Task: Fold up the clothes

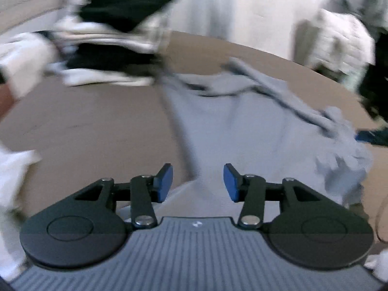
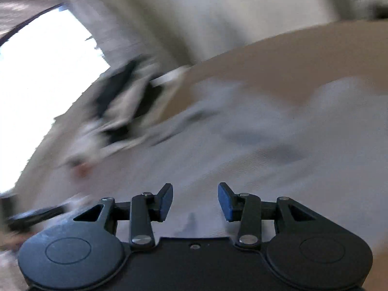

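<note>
The tan table (image 1: 97, 126) fills most of both views, and on it lies the light grey garment (image 1: 230, 121), spread out flat in front of the left gripper (image 1: 198, 181). From that gripper the cloth runs from 12 o'clock out toward 2 o'clock, where a sleeve or folded edge (image 1: 278, 92) slants across it and ends in a crumpled bunch at about 3 o'clock. The left gripper's jaws stand apart with nothing between the blue pads (image 1: 165, 181); the grey cloth lies beneath and beyond them, and whether the tips touch it is not clear.

In the right wrist view the same grey garment (image 2: 254, 145) lies under and ahead of the right gripper (image 2: 195, 201), reaching from 12 o'clock to 3 o'clock. This gripper is also released, its jaws parted and empty, the cloth showing through the gap.

At 10 to 11 o'clock from the left gripper sits a pile of black and white clothes (image 1: 109, 43), heavily smeared by motion. At 2 o'clock, by the far table edge, is a pale quilted bundle (image 1: 339, 41) with something black (image 1: 373, 84) beside it, cut off by the frame. A white patch (image 1: 24, 60) at 9 o'clock is cut by the left edge.

The right wrist view is badly blurred: the dark and pale heap (image 2: 121, 106) at 10 o'clock cannot be made out in detail, a blown-out white area (image 2: 43, 84) fills the left side, and a dark bar (image 2: 34, 215) at 9 o'clock is too smeared to identify
</note>
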A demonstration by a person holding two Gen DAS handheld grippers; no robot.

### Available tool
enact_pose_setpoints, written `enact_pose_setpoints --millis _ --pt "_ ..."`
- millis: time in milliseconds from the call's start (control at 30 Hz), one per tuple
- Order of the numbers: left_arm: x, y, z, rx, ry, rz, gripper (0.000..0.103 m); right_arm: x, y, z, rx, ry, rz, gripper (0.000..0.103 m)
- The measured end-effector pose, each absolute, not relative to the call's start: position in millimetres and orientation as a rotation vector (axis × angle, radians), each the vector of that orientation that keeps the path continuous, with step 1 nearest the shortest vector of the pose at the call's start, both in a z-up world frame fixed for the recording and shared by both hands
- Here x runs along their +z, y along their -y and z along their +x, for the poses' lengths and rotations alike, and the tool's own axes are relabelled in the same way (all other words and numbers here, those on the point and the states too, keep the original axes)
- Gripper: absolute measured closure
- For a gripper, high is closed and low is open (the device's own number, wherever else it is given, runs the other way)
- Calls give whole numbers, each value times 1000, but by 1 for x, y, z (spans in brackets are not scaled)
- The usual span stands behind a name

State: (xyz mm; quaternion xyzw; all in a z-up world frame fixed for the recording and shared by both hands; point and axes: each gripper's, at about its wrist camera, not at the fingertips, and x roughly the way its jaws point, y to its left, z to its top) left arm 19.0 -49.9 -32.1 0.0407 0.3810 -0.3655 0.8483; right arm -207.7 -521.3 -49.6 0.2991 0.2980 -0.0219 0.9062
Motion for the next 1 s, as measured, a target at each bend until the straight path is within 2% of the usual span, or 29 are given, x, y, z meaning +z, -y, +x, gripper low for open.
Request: enact_pose_setpoints --millis 133,200,267,300,433,500,533,567,600,767,933,1000 --pt "-59 113 16 -853 -855 118 58 -63 591 -224 -316 -653 541 56" --pt "-72 135 12 -873 -874 145 58 -78 615 -226 -402 -666 538 48" --pt "-84 148 7 -883 -896 167 58 -93 632 -226 -450 -635 561 45" --pt "-90 152 5 -887 -909 175 58 -99 639 -226 -467 -608 584 39" --pt "-105 147 7 -845 -954 222 59 -130 685 -210 -466 -570 794 38" --pt "-108 138 8 -814 -959 194 59 -142 686 -188 -471 -602 781 39" --pt "-110 134 8 -805 -967 182 60 -143 681 -179 -473 -612 727 45" --pt "-111 129 8 -797 -975 170 60 -141 676 -171 -474 -624 645 85" --pt "-112 125 7 -790 -983 158 60 -136 666 -163 -481 -644 553 99" --pt "-110 113 -3 -795 -980 121 60 -75 627 -212 -634 -425 267 101" --pt "-121 133 -20 -856 -1013 152 60 -100 651 -235 -781 -502 267 102" --pt "-118 141 -31 -888 -979 207 59 -115 663 -243 -740 -534 382 96"
